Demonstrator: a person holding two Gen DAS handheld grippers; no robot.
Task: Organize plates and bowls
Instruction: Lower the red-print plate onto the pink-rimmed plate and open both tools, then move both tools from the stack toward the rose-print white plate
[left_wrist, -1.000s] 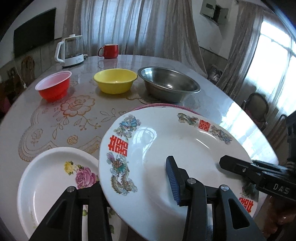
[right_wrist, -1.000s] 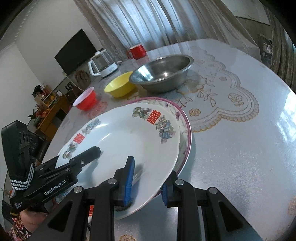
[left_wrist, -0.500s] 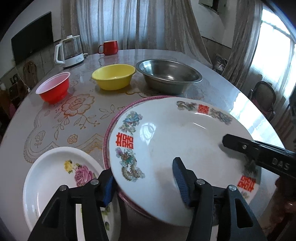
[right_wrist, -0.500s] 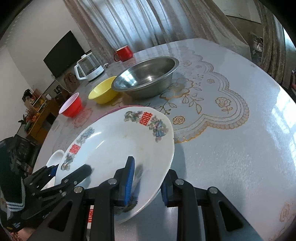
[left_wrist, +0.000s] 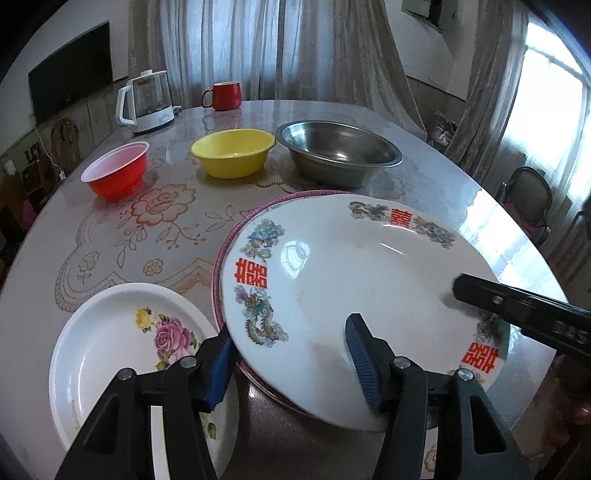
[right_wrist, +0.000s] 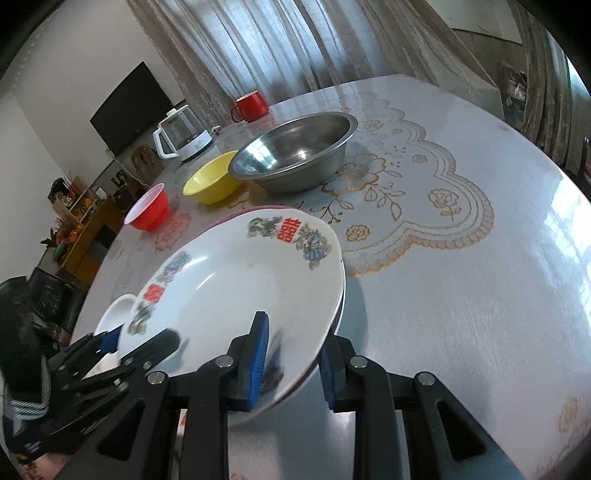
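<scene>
From the left wrist, the left gripper (left_wrist: 291, 363) straddles the near rim of the dragon plate (left_wrist: 354, 288), which lies on the pink-rimmed plate (left_wrist: 236, 229) near the table's near edge. Its jaws stand apart: one blue pad sits outside the rim, the other hovers over the white face, and neither presses. By my reading the left hand has let go, so stacking the dragon plate is nearly done on this side. The rose plate (left_wrist: 110, 350) lies just beside the stack, toward the near left edge of the table (left_wrist: 173, 236). Along the far side stand the red bowl (left_wrist: 116, 171), the yellow bowl (left_wrist: 232, 151) and the steel bowl (left_wrist: 338, 151), well apart from the plates. One finger of the right gripper (left_wrist: 517, 306) reaches in over the plate from the right.

From the right wrist, the right gripper (right_wrist: 291, 363) is clamped on the rim of the dragon plate (right_wrist: 236, 288), one pad on top and one beneath the edge. The plate looks slightly tilted here, its gripped edge raised off the pink-rimmed plate (right_wrist: 338, 314) under it, though I cannot tell how far. The left gripper (right_wrist: 140, 347) shows at the lower left, blurred.

The next move likely calls for lowering that edge flat and centred, opening the right jaws, then drawing both grippers back without dragging the plate. After that the rose plate looks like the next candidate for the stack, and the bowls could nest.
</scene>
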